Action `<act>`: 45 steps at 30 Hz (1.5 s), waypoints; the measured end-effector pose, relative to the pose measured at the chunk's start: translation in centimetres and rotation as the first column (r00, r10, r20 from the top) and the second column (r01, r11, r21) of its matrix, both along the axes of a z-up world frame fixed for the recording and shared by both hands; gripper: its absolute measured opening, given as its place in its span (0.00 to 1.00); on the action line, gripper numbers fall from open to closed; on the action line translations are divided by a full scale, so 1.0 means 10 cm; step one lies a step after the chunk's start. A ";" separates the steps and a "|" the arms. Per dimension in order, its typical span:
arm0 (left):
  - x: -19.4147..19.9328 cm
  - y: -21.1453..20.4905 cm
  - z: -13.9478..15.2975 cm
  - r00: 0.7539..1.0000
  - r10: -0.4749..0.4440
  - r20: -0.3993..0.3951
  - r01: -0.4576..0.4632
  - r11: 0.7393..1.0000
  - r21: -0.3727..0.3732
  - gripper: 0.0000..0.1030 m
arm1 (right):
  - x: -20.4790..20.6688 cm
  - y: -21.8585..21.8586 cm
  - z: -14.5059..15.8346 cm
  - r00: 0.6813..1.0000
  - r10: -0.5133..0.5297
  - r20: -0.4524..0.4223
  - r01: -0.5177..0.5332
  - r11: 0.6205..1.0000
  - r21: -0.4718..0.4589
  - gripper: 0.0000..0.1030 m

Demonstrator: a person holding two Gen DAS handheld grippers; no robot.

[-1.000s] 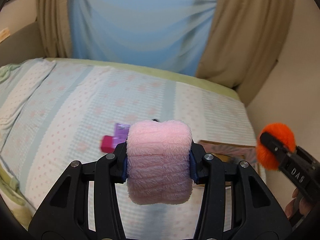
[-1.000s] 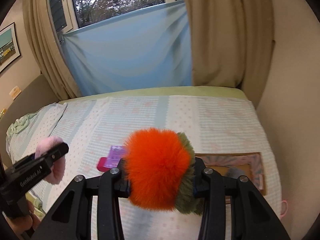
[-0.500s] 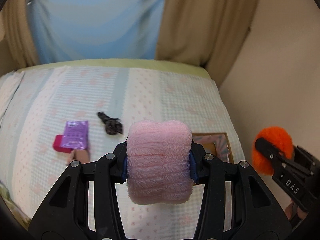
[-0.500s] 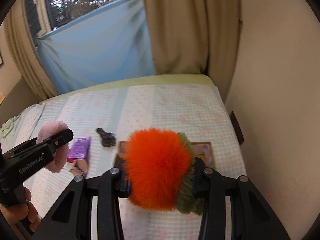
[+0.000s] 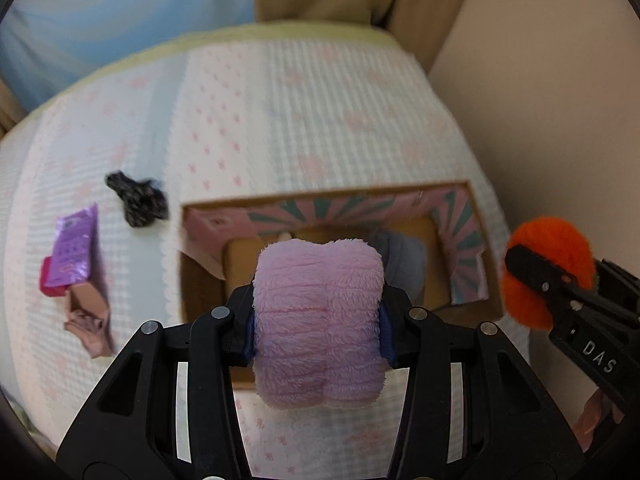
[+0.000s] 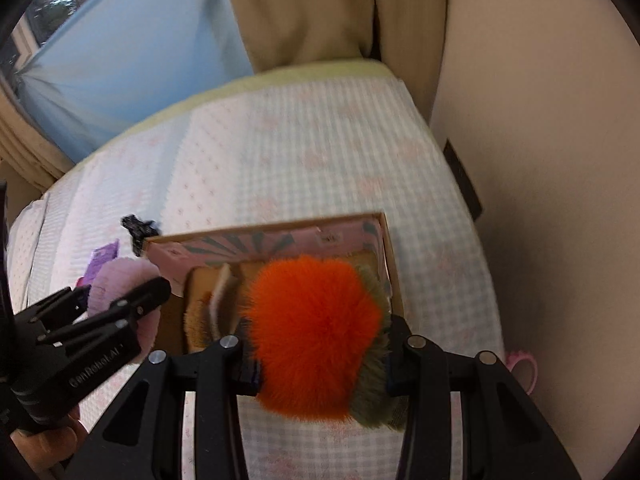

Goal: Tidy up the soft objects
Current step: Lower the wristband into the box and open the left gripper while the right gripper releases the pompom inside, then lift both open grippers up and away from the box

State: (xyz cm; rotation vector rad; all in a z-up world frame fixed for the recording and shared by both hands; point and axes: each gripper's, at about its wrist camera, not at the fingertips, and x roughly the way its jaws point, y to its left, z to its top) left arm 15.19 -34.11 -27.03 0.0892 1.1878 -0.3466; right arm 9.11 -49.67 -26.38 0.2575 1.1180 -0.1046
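The left tongs (image 5: 318, 322) clamp a pink plush roll (image 5: 320, 320) at lower centre, the right tongs (image 6: 320, 340) clamp an orange-and-olive fur ball (image 6: 316, 336), both over the open box (image 5: 400, 196) on the bed (image 5: 280, 100).

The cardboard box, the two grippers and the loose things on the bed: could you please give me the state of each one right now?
Cardboard box: open, soft things already inside.
Left gripper: shut on the pink plush, over the box.
Right gripper: shut on the orange-and-olive furry ball, over the box.
Dark scrunchie: lying loose on the bed.
Purple packet: lying flat on the bed.
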 end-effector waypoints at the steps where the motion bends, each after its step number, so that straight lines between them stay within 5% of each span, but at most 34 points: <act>1: 0.03 -0.03 -0.12 1.000 -0.008 -0.016 0.008 1.000 0.009 0.40 | 0.03 -0.03 -0.11 1.000 -0.007 -0.018 0.007 1.000 0.005 0.37; 9: 0.16 -0.18 -0.82 0.988 -0.074 -0.139 0.085 0.994 0.075 0.43 | 0.18 -0.11 -0.72 0.993 -0.026 -0.114 0.031 0.999 0.042 0.37; 11: 0.17 -0.20 -0.93 0.981 -0.088 -0.174 0.104 0.991 0.089 0.59 | 0.22 -0.14 -0.81 0.991 -0.033 -0.128 0.042 0.996 0.073 0.40; 12: 0.17 -0.21 -0.96 0.980 -0.091 -0.178 0.111 0.989 0.103 0.84 | 0.24 -0.16 -0.85 0.990 -0.035 -0.139 0.048 0.994 0.096 0.47; 13: 0.17 -0.20 -0.96 0.980 -0.097 -0.176 0.118 0.987 0.110 0.99 | 0.26 -0.17 -0.87 0.988 -0.036 -0.148 0.052 0.993 0.102 0.53; 15: 0.15 -0.18 -0.92 0.980 -0.113 -0.164 0.131 0.986 0.104 1.00 | 0.28 -0.18 -0.90 0.989 -0.031 -0.146 0.048 0.992 0.114 0.82; 18: 0.11 -0.13 -0.84 0.982 -0.121 -0.143 0.138 0.984 0.114 1.00 | 0.28 -0.13 -0.88 0.992 -0.012 -0.127 0.027 0.992 0.121 0.92; 35: -0.05 0.12 -0.42 0.992 -0.096 -0.081 0.102 0.991 0.084 1.00 | 0.13 0.00 -0.53 0.998 -0.011 -0.060 0.014 0.998 0.054 0.94; 45: -0.36 0.34 0.35 0.997 -0.067 0.035 0.065 0.996 0.058 1.00 | -0.22 0.15 0.19 0.999 -0.011 0.034 0.010 1.000 0.018 0.94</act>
